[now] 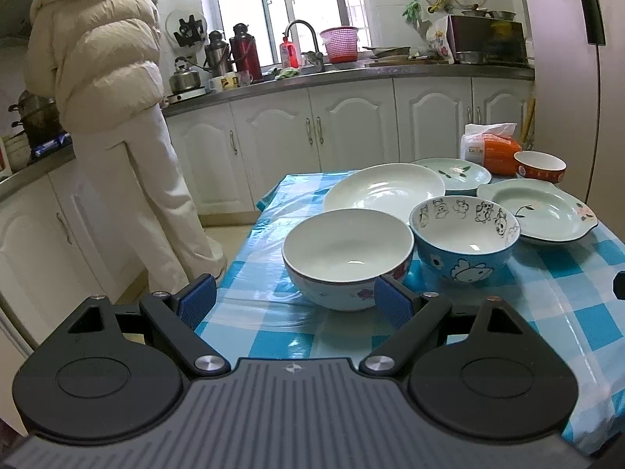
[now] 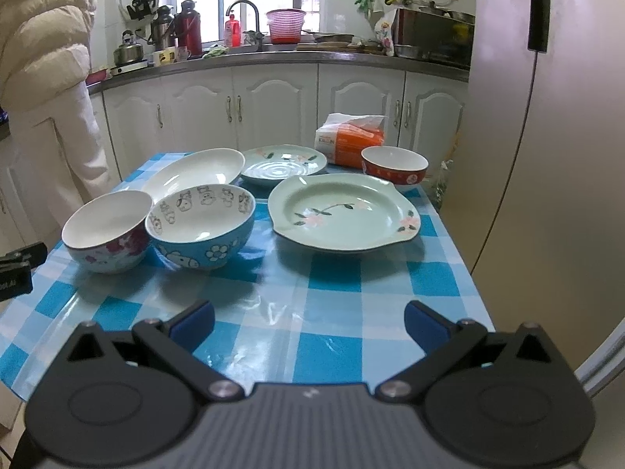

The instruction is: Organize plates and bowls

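On the blue checked table (image 2: 332, 305) stand a white bowl with pink flowers (image 1: 347, 258) (image 2: 107, 230), a blue cartoon bowl (image 1: 465, 236) (image 2: 201, 224), a white deep plate (image 1: 384, 191) (image 2: 195, 172), a round green plate (image 1: 455, 172) (image 2: 283, 164), a green eared plate (image 1: 539, 211) (image 2: 343, 213) and a red bowl (image 1: 539, 166) (image 2: 394, 168). My left gripper (image 1: 293, 303) is open and empty, just before the white flowered bowl. My right gripper (image 2: 308, 324) is open and empty, above the table's near part, short of the green eared plate.
A tissue pack (image 2: 349, 138) lies at the table's far end. A person in a cream coat (image 1: 101, 90) stands at the left counter. White cabinets (image 2: 273, 101) run behind the table. A fridge (image 2: 547, 156) stands close on the right.
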Available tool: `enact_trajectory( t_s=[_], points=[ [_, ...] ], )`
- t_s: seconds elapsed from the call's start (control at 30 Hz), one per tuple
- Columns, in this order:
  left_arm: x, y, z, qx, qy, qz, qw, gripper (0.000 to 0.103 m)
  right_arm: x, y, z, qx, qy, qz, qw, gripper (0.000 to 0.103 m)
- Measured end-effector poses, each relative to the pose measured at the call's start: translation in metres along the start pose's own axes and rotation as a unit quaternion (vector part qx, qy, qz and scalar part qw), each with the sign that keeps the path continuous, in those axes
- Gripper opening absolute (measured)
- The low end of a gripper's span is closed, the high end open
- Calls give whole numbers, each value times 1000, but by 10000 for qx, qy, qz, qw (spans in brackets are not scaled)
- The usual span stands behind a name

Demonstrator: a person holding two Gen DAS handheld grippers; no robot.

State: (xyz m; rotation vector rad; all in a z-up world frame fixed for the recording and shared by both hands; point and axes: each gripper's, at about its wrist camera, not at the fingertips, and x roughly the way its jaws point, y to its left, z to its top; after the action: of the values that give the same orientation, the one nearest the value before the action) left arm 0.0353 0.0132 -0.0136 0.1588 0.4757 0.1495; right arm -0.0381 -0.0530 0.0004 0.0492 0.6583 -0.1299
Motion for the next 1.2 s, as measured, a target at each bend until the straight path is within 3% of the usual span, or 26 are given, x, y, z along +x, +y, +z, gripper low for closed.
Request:
enact_trajectory(
  t_s=[0.7,1.2],
  points=[
    [-4,-13,1,-207,91,-535,9983,103,7,-27,-5,250,13,-77,9997,103],
    [1,-45,1,-134,112,-1197,9927,103,34,-66,-5,574,-134,-226,9980,103]
  ],
)
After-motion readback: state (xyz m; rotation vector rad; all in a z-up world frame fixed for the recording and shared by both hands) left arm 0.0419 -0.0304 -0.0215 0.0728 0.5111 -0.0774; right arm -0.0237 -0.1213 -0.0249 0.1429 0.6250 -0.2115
